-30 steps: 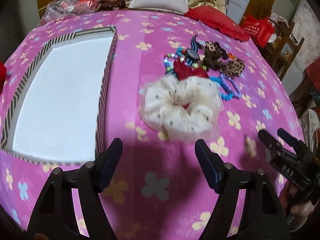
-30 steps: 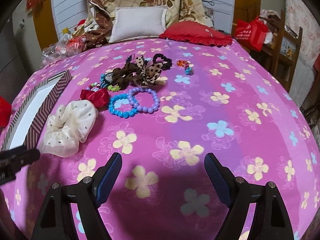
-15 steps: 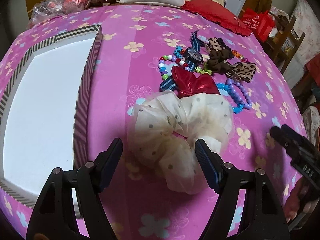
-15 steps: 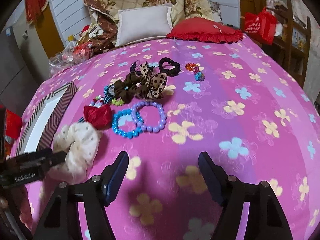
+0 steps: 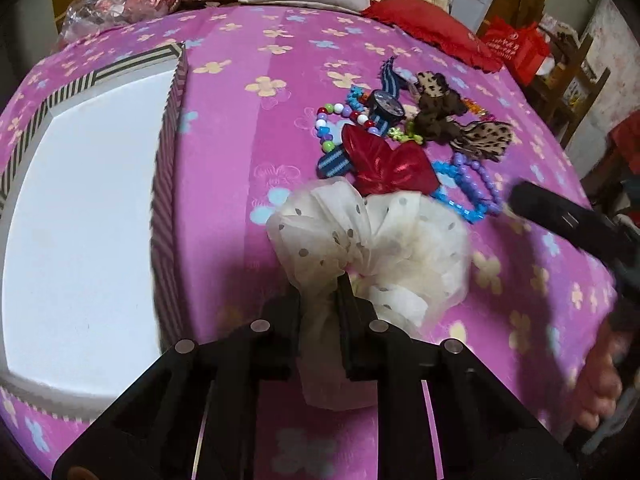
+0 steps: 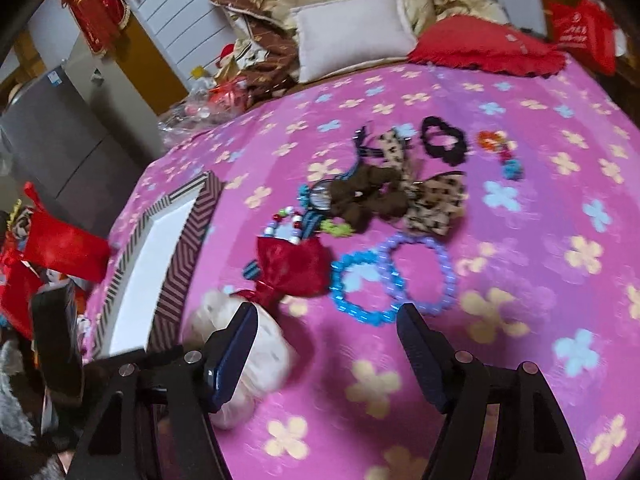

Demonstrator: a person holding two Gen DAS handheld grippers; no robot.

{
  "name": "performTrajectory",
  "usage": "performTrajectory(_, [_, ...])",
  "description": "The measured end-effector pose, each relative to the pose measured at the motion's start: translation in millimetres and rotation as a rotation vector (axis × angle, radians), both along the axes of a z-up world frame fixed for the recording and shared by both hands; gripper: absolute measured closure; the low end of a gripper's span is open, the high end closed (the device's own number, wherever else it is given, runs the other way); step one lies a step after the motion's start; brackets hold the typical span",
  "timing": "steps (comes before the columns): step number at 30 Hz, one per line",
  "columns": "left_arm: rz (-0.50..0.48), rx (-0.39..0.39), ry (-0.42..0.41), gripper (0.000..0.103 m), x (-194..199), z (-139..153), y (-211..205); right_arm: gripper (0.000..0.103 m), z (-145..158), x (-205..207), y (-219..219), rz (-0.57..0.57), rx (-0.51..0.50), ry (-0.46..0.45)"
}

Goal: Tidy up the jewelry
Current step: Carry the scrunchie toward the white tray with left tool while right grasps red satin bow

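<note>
Since a second ago my left gripper has come down over the cream dotted scrunchie, and its jaws, wide apart then, are now closing with a gathered fold of the fabric pinched between them. I see the rest of the scrunchie billowing out ahead and to the right of the fingers, lying on the pink flowered bedspread. My right gripper has swung across toward the heap; its jaws stand wide apart with nothing between them, the left finger over the near edge of the scrunchie. Just beyond the scrunchie lies a red bow, touching it, with a blue bead bracelet and a purple bead bracelet overlapping beside it. Farther back are a leopard-print bow, a brown scrunchie and a watch. Left of everything sits the striped box, its white inside bare.
</note>
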State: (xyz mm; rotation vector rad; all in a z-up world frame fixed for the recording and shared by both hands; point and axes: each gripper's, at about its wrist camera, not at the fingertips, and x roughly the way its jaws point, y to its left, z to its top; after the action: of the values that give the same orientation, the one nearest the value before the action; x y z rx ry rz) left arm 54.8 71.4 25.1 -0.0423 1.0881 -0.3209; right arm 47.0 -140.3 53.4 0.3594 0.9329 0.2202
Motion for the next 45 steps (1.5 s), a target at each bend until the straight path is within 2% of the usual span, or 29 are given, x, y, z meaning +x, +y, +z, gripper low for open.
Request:
performTrajectory(2, [-0.003,-0.013,0.002,0.088,-9.4,-0.3,8.8,0.032,-4.0,5.9,5.0,0.016,0.018,0.018])
performTrajectory(5, [0.005,0.026,-0.023,0.089,-19.1,-1.3,22.6,0.033,-11.4,15.2,13.3,0.038,0.037,0.038])
performTrajectory(7, [-0.007,0.01,-0.026,0.089,-21.8,-0.1,29.5,0.038,-14.7,24.4,22.0,0.047,0.04,0.046])
performTrajectory(10, [-0.027,-0.006,-0.024,0.088,-24.7,0.9,33.9,0.04,-19.6,36.8,37.3,0.069,0.038,0.062])
performTrajectory(13, [-0.054,-0.031,-0.035,0.085,-29.8,2.6,31.0,0.04,-24.2,41.9,54.1,0.084,0.008,0.08])
performTrajectory(17, [-0.099,-0.027,-0.048,0.083,-32.5,0.0,19.3,0.043,-33.3,49.6,68.6,0.092,-0.04,0.11])
performTrajectory(18, [-0.104,-0.027,-0.049,0.083,-33.0,-1.1,17.3,0.051,-35.1,51.5,72.3,0.096,-0.058,0.114])
performTrajectory(19, [-0.105,-0.024,-0.051,0.083,-33.4,-2.1,15.4,0.067,-37.7,53.1,76.3,0.105,-0.08,0.123])
performTrajectory(20, [-0.103,-0.02,-0.053,0.084,-33.6,-2.6,13.8,0.072,-39.7,53.2,79.6,0.112,-0.104,0.127])
performTrajectory(22, [-0.092,-0.024,-0.051,0.089,-35.2,-3.1,13.3,0.091,-40.6,51.5,81.2,0.126,-0.121,0.132])
performTrajectory(24, [-0.08,-0.045,-0.046,0.091,-38.1,-0.1,16.7,0.094,-39.8,48.4,78.5,0.121,-0.106,0.137])
performTrajectory(30, [-0.056,-0.127,-0.059,0.091,-53.5,25.1,33.9,0.095,-7.1,24.7,70.7,0.1,-0.103,0.073])
performTrajectory(36, [0.002,-0.178,-0.172,0.091,-76.1,72.6,72.1,0.095,33.1,1.6,76.0,0.097,-0.14,0.005])
performTrajectory(40, [0.103,-0.159,-0.222,0.092,-72.4,86.3,109.3,0.095,51.9,-6.6,93.3,0.118,-0.161,-0.021])
performTrajectory(45, [0.24,-0.116,-0.231,0.092,-49.0,82.2,154.0,0.095,68.5,-5.3,127.7,0.169,-0.194,-0.042])
